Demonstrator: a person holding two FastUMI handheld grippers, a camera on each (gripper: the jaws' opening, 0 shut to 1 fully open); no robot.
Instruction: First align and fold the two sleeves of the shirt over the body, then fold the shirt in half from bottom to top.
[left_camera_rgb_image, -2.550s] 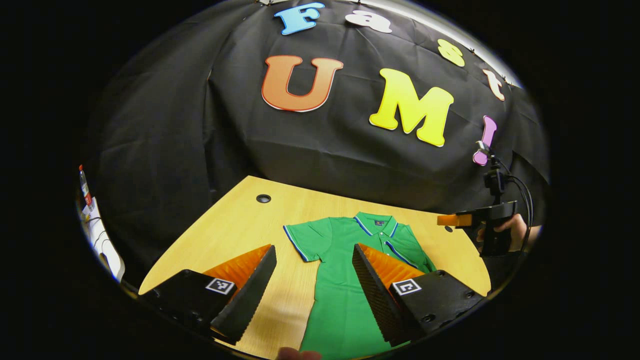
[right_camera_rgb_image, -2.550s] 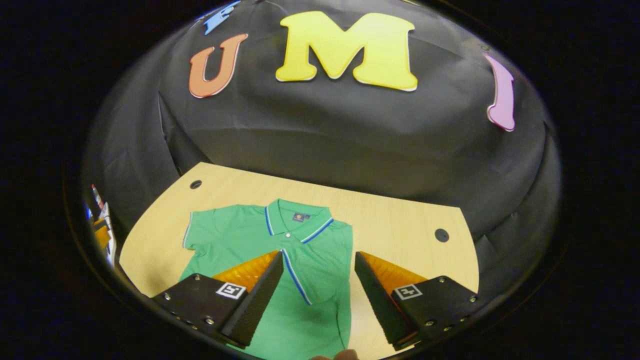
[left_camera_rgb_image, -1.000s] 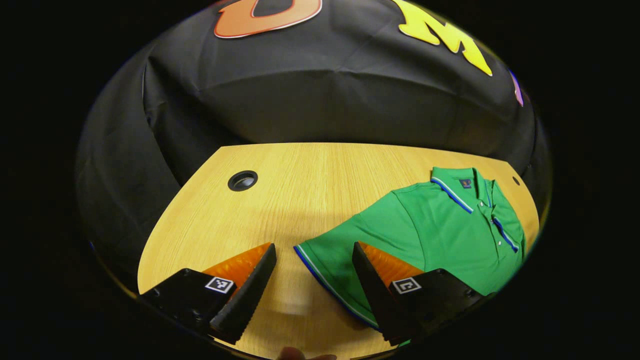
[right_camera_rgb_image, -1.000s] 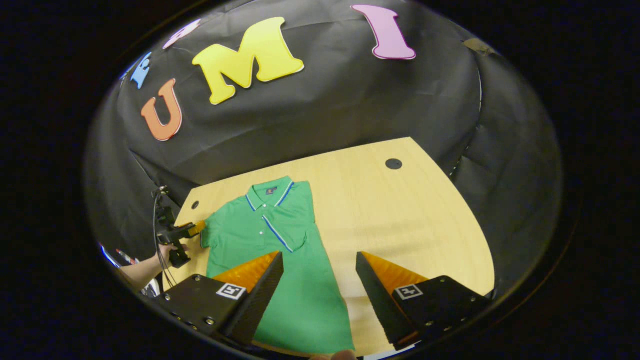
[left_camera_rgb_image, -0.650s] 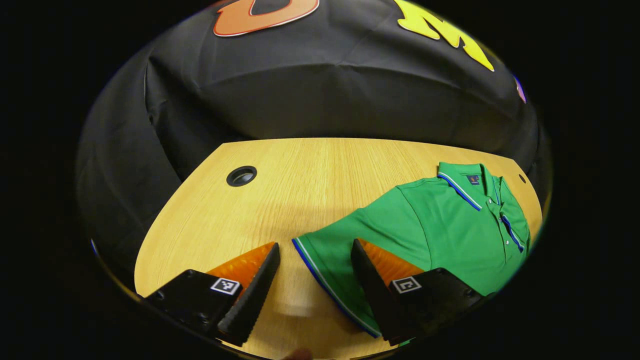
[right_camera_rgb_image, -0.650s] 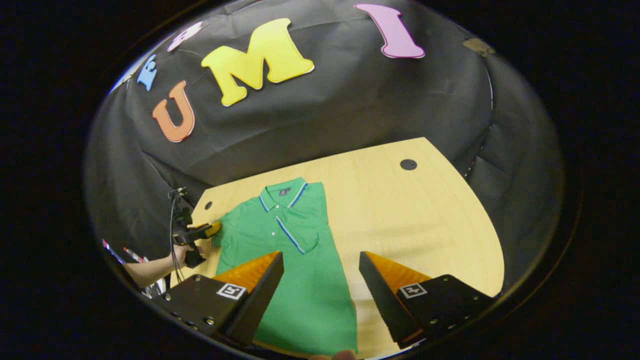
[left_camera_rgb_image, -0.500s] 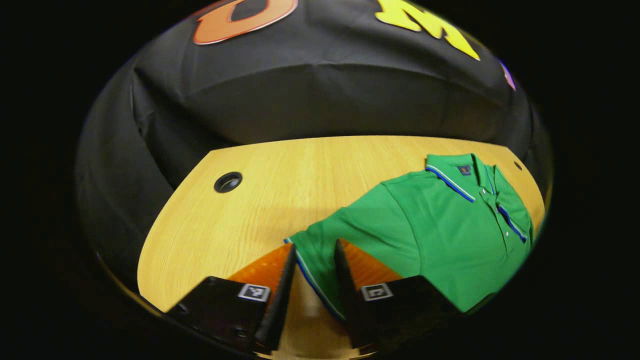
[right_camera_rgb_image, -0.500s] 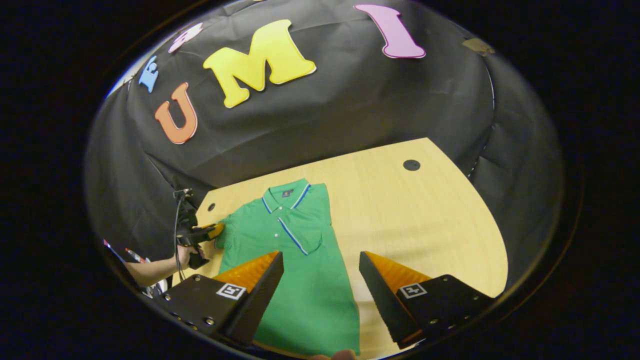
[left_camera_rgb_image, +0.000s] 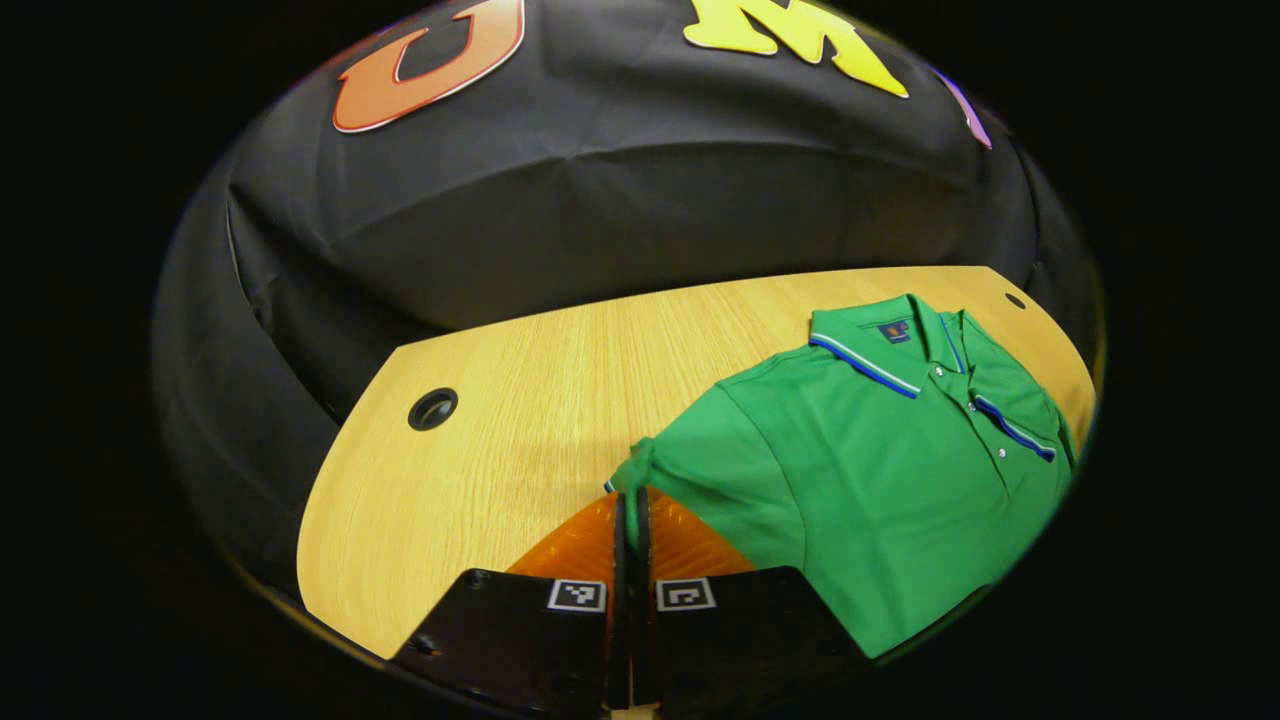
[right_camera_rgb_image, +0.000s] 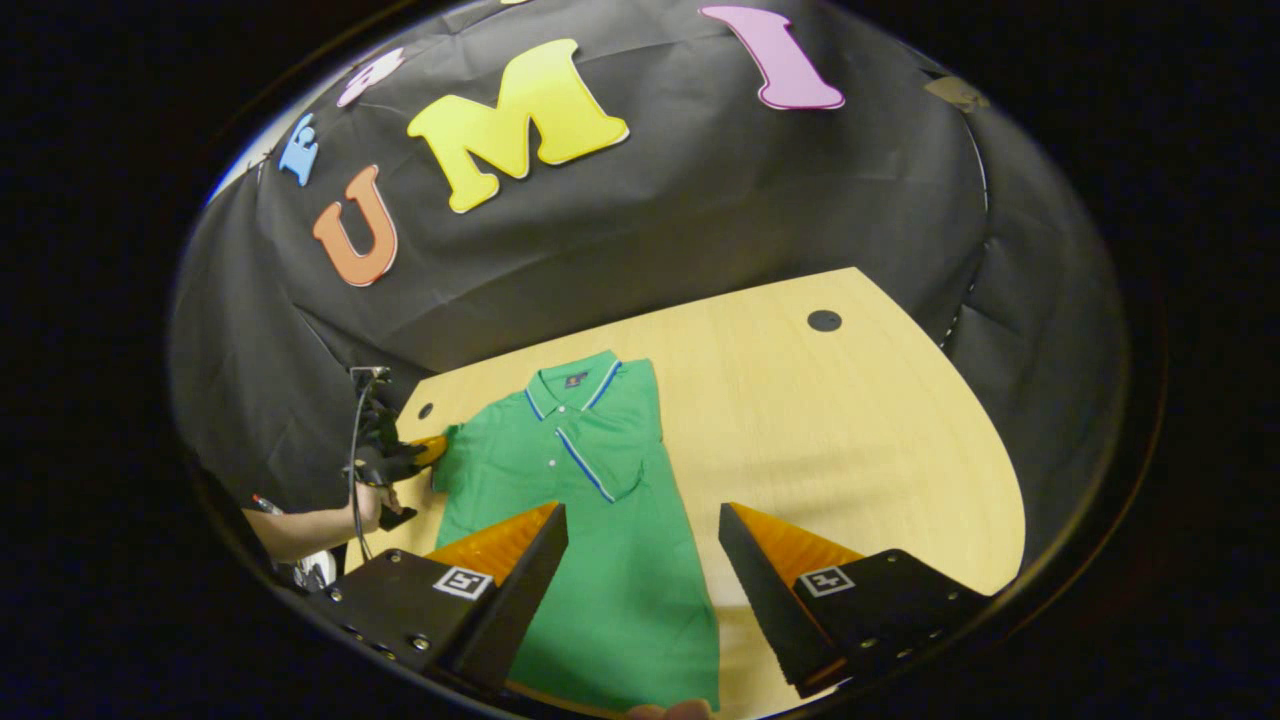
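Ok, green polo shirt lies flat on the wooden surface, collar toward the booth wall, front up. Left claw is clamped on the cuff of the shirt's left sleeve, fabric bunched between the fingers, cuff edge pinched up. In right gripper view the left claw shows at the sleeve w/ a hand behind it. Right claw has fingers wide apart, holding nothing, over the shirt's lower body and bare surface beside it. Other sleeve is folded over the chest. Round cable holes in surface.
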